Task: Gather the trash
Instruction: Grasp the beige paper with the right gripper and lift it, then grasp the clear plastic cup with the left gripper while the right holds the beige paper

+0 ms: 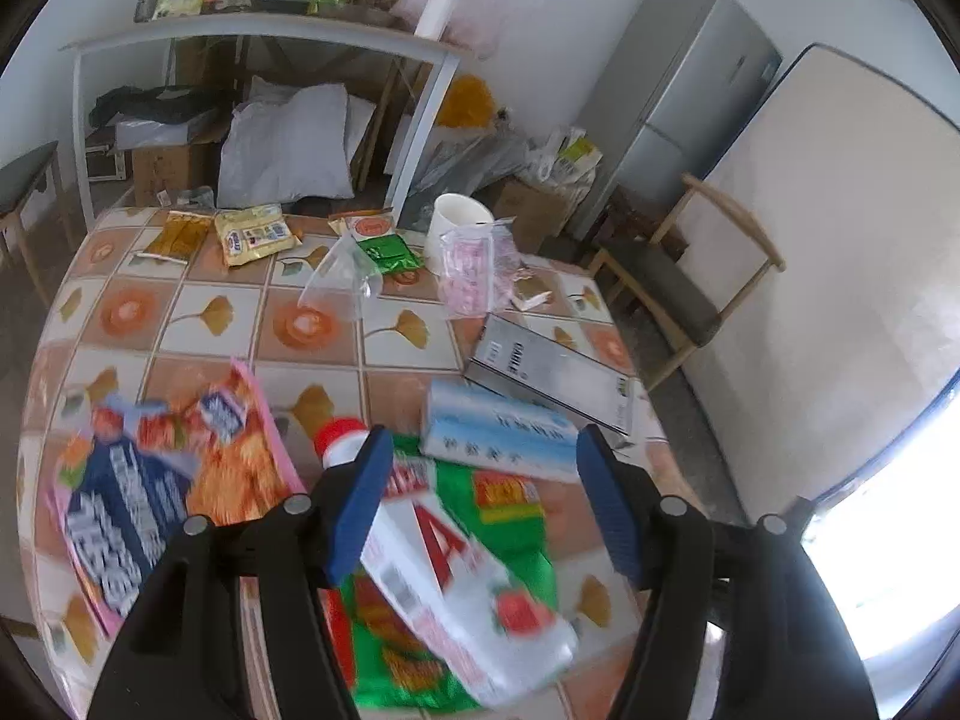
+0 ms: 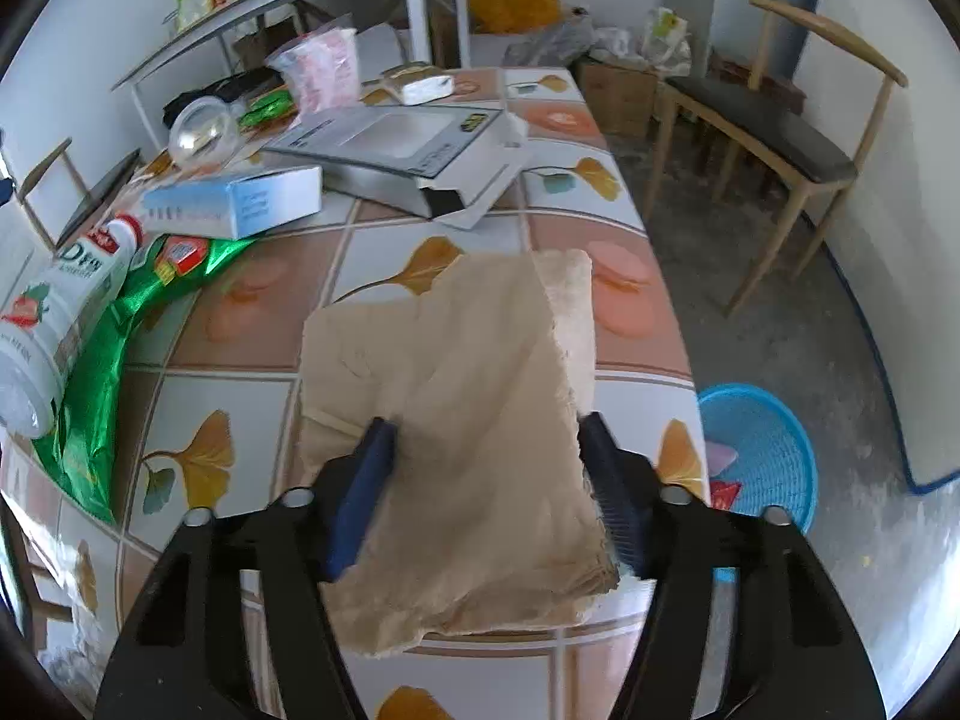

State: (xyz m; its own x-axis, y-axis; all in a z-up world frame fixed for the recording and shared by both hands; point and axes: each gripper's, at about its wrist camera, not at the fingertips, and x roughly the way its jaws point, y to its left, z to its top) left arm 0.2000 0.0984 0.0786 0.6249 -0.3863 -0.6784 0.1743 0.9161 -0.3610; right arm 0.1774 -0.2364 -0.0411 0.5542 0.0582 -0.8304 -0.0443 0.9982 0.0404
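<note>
Cardboard between right gripper pads (touching) — gripped; left gripper open above bottle

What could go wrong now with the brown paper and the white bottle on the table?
1. The brown paper lies between the right claw pads, but it is limp and overhangs the table edge; a weak pinch may let it slip to the floor beside the blue basket.
2. The left claw is open over the white bottle, which lies on a slick green wrapper; the bottle may roll or slide away.
</note>
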